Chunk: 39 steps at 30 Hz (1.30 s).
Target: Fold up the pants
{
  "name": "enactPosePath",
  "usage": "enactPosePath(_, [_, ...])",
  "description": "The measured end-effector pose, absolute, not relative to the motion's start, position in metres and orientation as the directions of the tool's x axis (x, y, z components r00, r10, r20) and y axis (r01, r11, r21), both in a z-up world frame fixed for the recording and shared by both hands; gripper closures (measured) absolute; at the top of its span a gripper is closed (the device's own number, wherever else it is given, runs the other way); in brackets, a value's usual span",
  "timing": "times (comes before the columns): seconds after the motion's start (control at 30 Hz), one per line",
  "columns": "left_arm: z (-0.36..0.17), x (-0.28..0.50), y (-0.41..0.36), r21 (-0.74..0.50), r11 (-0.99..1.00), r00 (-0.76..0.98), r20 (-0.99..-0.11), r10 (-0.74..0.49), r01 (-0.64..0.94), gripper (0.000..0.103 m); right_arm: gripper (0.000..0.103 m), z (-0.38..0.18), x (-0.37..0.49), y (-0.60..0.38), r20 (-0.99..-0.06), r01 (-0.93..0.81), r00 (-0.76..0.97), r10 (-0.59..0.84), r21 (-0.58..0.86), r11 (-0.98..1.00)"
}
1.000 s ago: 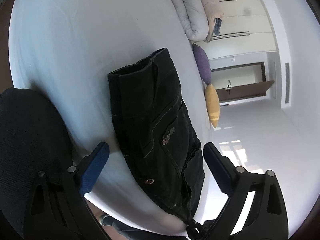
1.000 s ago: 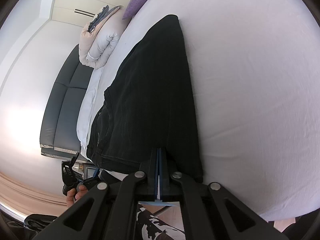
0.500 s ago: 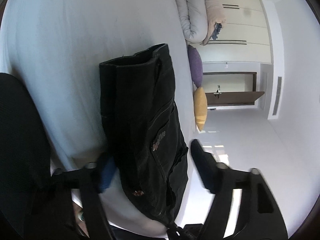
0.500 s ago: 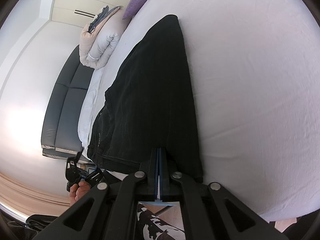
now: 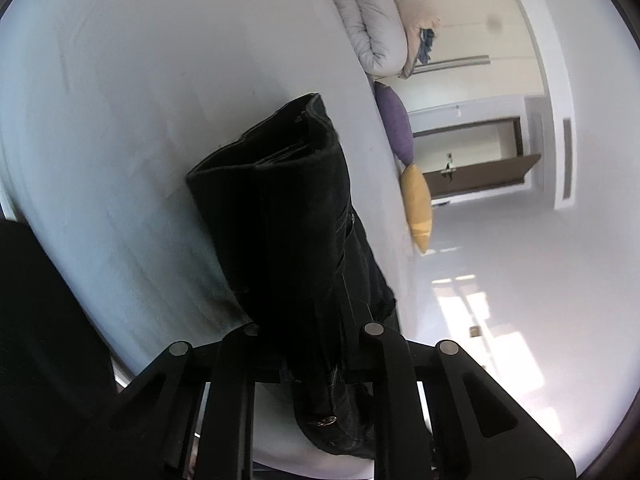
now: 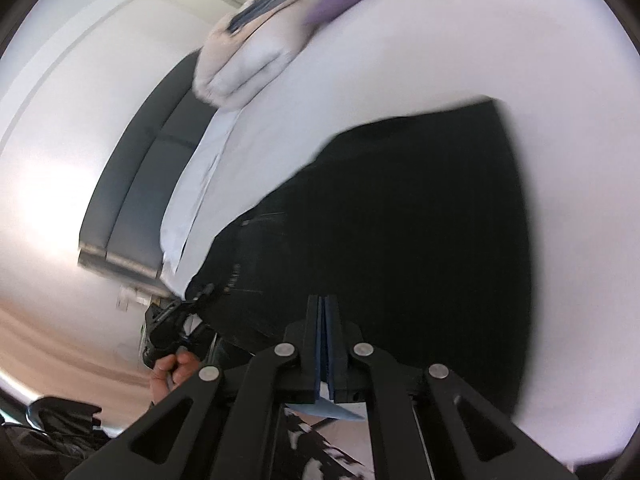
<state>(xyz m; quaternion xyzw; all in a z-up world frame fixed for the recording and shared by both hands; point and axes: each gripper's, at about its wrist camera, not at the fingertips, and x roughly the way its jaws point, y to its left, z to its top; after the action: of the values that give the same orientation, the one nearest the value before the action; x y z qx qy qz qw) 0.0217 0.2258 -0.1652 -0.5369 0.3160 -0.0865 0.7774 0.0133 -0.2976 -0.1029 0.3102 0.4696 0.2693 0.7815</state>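
The black pants (image 5: 288,216) lie folded on the white bed (image 5: 140,80), with the waist end at the near edge. My left gripper (image 5: 310,320) is shut on the waist end of the pants, and the cloth bulges up between its arms. In the right wrist view the pants (image 6: 400,208) spread dark across the sheet (image 6: 520,60). My right gripper (image 6: 323,312) is shut, its blue pads pressed together over the near edge of the pants; the pinch itself is not visible. The left gripper (image 6: 168,324) and the hand holding it show at the lower left.
A rolled grey duvet (image 5: 376,12), a purple pillow (image 5: 394,120) and a yellow pillow (image 5: 418,208) lie along the far side of the bed. A dark headboard (image 6: 132,184) stands at the left of the right wrist view. A black chair back (image 5: 36,320) is at the left.
My left gripper has moved forward onto the waist end and closed on it. My right gripper has swung, so the pants now sit wider and lower in its view.
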Motion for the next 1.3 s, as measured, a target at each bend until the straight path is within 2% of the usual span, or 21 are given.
enactPosePath(0.13, [-0.149,0.022,0.216,-0.832,0.524,0.782,-0.445,-0.436,-0.181,0.089,0.100,-0.099,0.058,-0.239,-0.584,-0.210,0.320,0.746,0.724,0.657])
enactPosePath(0.3, [-0.126,0.023,0.202,-0.753,0.643,0.784,-0.481,-0.394,-0.139,0.089,0.100,-0.127,0.109,-0.180,-0.623,-0.196,0.199,0.757,0.731,0.653])
enactPosePath(0.5, [-0.102,0.022,0.181,-0.648,0.758,0.792,-0.500,-0.351,-0.073,0.089,0.103,-0.170,0.128,-0.166,-0.648,-0.121,0.138,0.749,0.739,0.662])
enactPosePath(0.7, [-0.076,0.019,0.151,-0.533,0.846,0.800,-0.513,-0.310,-0.014,0.089,0.103,-0.177,0.124,-0.166,-0.680,-0.122,0.154,0.717,0.707,0.697])
enactPosePath(0.87, [-0.047,0.024,0.112,-0.407,0.911,0.812,-0.509,-0.284,0.064,0.089,0.103,-0.182,0.119,-0.166,-0.646,-0.119,0.186,0.740,0.733,0.670])
enactPosePath(0.93, [-0.034,0.028,0.091,-0.361,0.928,0.815,-0.506,-0.283,0.098,0.089,0.103,-0.179,0.113,-0.174,-0.598,-0.119,0.193,0.778,0.773,0.624])
enactPosePath(0.97, [-0.025,0.030,0.077,-0.326,0.937,0.817,-0.503,-0.282,0.123,0.089,0.099,-0.177,0.110,-0.179,-0.576,-0.098,0.191,0.795,0.795,0.599])
enactPosePath(1.0, [-0.017,0.032,0.063,-0.293,0.945,0.818,-0.502,-0.282,0.146,0.089,0.079,-0.174,0.105,-0.191,-0.536,-0.069,0.202,0.820,0.827,0.558])
enactPosePath(1.03, [-0.009,0.033,0.039,-0.233,0.953,0.815,-0.503,-0.287,0.192,0.089,0.066,-0.171,0.099,-0.205,-0.490,-0.058,0.225,0.842,0.856,0.514])
enactPosePath(1.07, [-0.004,0.038,0.016,-0.187,0.956,0.814,-0.503,-0.292,0.227,0.089,0.049,-0.167,0.092,-0.222,-0.429,-0.052,0.266,0.863,0.888,0.458])
enactPosePath(1.1, [-0.001,0.039,-0.005,-0.135,0.954,0.811,-0.504,-0.297,0.266,0.089,0.043,-0.163,0.084,-0.245,-0.378,-0.042,0.319,0.869,0.911,0.411])
enactPosePath(1.2, [-0.012,0.041,-0.090,0.071,0.912,0.766,-0.572,-0.295,0.404,0.089,0.040,-0.165,0.066,-0.304,-0.285,0.003,0.419,0.862,0.950,0.313])
enactPosePath(1.3, [-0.061,0.033,-0.166,0.244,0.808,0.701,-0.661,-0.265,0.536,0.089,0.038,-0.174,0.052,-0.345,-0.272,0.046,0.473,0.838,0.957,0.285])
